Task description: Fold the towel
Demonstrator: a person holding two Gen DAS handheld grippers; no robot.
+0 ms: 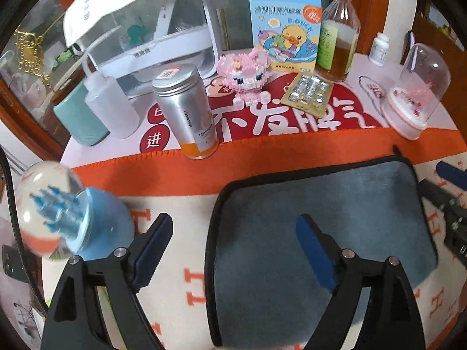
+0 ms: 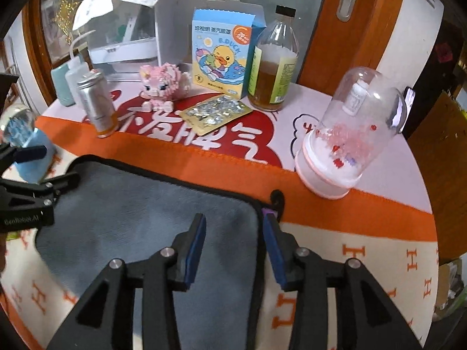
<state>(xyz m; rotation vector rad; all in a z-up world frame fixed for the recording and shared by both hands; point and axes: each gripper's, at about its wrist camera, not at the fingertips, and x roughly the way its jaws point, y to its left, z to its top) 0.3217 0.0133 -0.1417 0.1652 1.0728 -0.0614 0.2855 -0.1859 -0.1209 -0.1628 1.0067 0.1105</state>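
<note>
Towel (image 1: 321,227), grey with black piping, lies flat on the cream-and-orange cloth (image 1: 186,262) across the lower centre of both views, and it is the largest thing at risk: a pinch that takes only the piping could slip and leave a skewed fold. The left gripper (image 1: 233,248) stands wide open and holds nothing, straddling the towel's left edge. The right gripper (image 2: 233,250) is open too, astride the right edge near the hanging loop (image 2: 277,201); whether its fingers touch the fabric is hard to tell through the fisheye.

A sweep toward the upper frame could knock the pink snow globe (image 2: 350,140) at right, the blue snow globe (image 1: 58,218) at lower left, or the silver can (image 1: 186,110) beside the orange border. Smallest hazard: the loop snagging a finger.
</note>
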